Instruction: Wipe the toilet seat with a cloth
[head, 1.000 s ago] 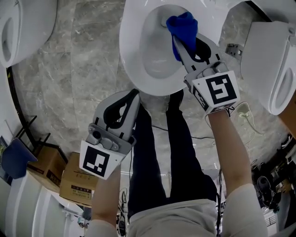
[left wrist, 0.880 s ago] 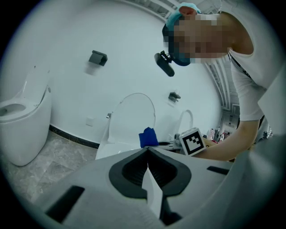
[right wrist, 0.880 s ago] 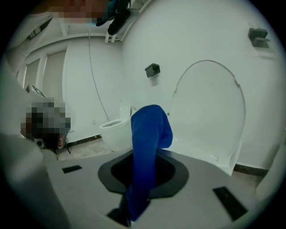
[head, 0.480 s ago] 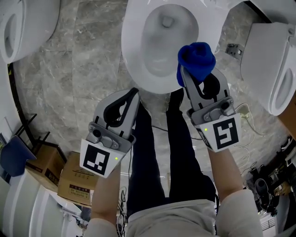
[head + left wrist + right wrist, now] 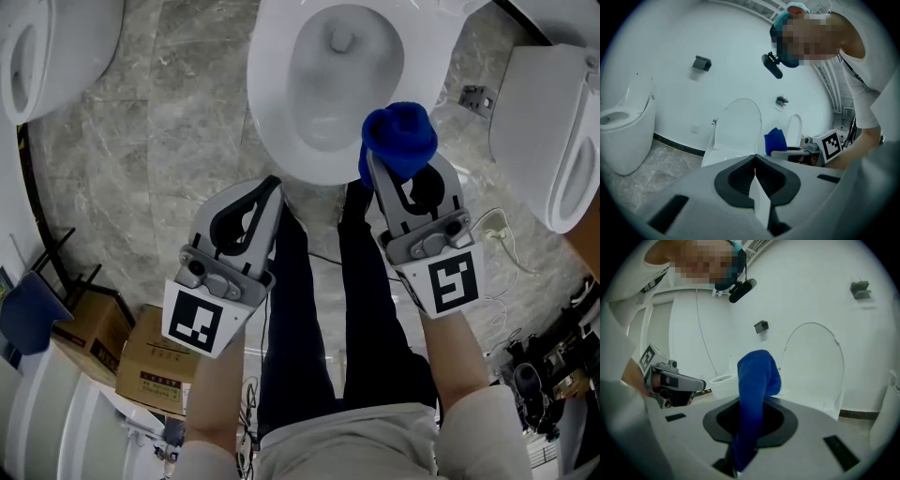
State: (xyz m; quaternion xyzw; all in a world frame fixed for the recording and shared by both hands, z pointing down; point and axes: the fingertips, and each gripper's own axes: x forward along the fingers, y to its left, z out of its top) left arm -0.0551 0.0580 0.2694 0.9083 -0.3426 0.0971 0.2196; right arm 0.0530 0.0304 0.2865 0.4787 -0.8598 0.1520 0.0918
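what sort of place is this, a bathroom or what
Probably a toilet showroom or test room, not an ordinary bathroom: the middle toilet, a left toilet and a right toilet stand close together on a stone-look floor, near cardboard boxes.

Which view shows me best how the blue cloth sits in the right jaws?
The right gripper view: the cloth fills the middle, pinched between the right gripper's jaws. Head view shows only its bunched top; left gripper view, a small blue patch.

Tongs gripping blue cloth, toilet behind
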